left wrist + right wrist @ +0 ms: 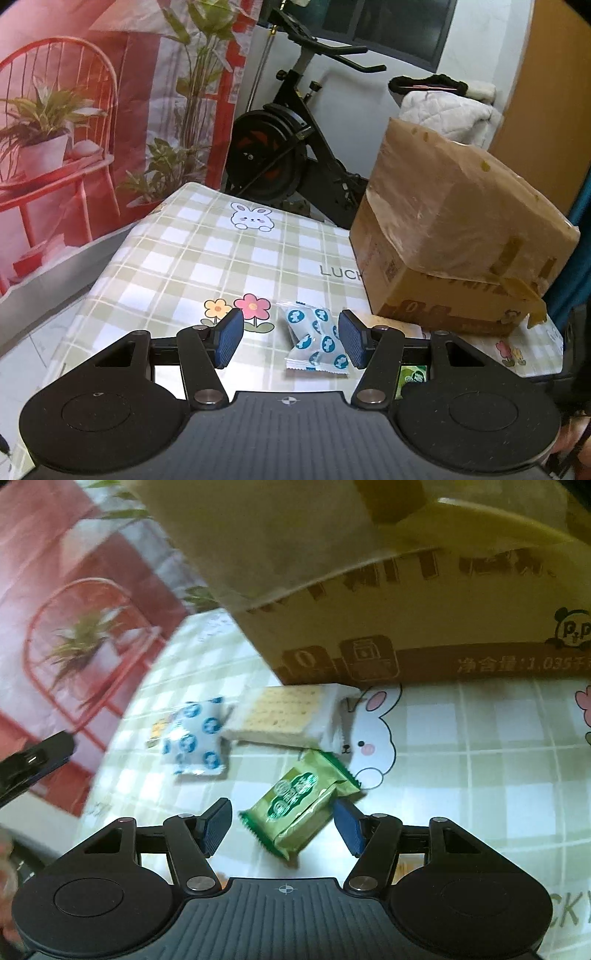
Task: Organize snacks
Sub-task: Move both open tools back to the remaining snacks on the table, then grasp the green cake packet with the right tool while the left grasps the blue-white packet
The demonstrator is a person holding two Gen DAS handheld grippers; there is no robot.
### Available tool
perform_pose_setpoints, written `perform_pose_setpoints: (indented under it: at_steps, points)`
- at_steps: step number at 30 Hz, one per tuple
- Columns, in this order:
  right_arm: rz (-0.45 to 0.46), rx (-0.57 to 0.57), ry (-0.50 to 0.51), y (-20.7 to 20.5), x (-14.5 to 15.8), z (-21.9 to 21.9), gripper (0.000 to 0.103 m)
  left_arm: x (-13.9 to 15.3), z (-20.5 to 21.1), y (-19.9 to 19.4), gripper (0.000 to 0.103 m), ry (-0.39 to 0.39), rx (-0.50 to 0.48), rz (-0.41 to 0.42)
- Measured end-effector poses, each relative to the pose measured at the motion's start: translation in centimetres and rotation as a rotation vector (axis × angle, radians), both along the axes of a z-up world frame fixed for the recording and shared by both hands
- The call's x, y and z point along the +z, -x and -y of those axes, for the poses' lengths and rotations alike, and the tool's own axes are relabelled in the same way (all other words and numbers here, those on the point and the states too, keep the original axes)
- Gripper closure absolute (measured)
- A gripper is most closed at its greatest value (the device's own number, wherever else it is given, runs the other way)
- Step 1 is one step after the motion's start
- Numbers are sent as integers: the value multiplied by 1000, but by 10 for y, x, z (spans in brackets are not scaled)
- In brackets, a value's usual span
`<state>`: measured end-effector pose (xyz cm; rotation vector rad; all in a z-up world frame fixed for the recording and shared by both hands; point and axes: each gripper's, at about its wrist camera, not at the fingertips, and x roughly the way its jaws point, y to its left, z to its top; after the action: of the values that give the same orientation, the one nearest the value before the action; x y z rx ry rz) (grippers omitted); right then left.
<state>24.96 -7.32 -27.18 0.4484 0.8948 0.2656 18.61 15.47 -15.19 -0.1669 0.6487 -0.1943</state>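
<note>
Two crinkly foil packets between ribbed blue tongs pads

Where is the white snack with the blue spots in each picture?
Left wrist view: the spotted packet lies low in the middle, between the left gripper pads, close against the right-hand one.
Right wrist view: it lies left of centre, beyond the right gripper, beside the cracker pack.
Shared landmark: the cardboard box on the checked cloth.
</note>
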Motion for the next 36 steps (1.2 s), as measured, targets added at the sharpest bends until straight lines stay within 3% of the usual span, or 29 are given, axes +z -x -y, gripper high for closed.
perform_pose_setpoints:
  at_steps: [10,12,14,22,28,36]
  points:
    - [61,27,286,-17,3,-44,47,-16,-8,-7,44,23,30,-36]
    - [82,34,354,-14,2,-50,61,-18,-8,-7,44,24,32,-41]
    - [111,46,402,-8,0,-52,65,-19,-8,-6,44,26,33,-46]
    - [117,-31,270,13,-2,-10,70,-28,6,-18,42,1,8,-67]
    - [120,-85,256,26,-7,20,70,-36,32,-43,41,-32,-11,-60]
    - [135,-123,263,32,-13,46,70,-62,47,-73,41,-104,-1,-118]
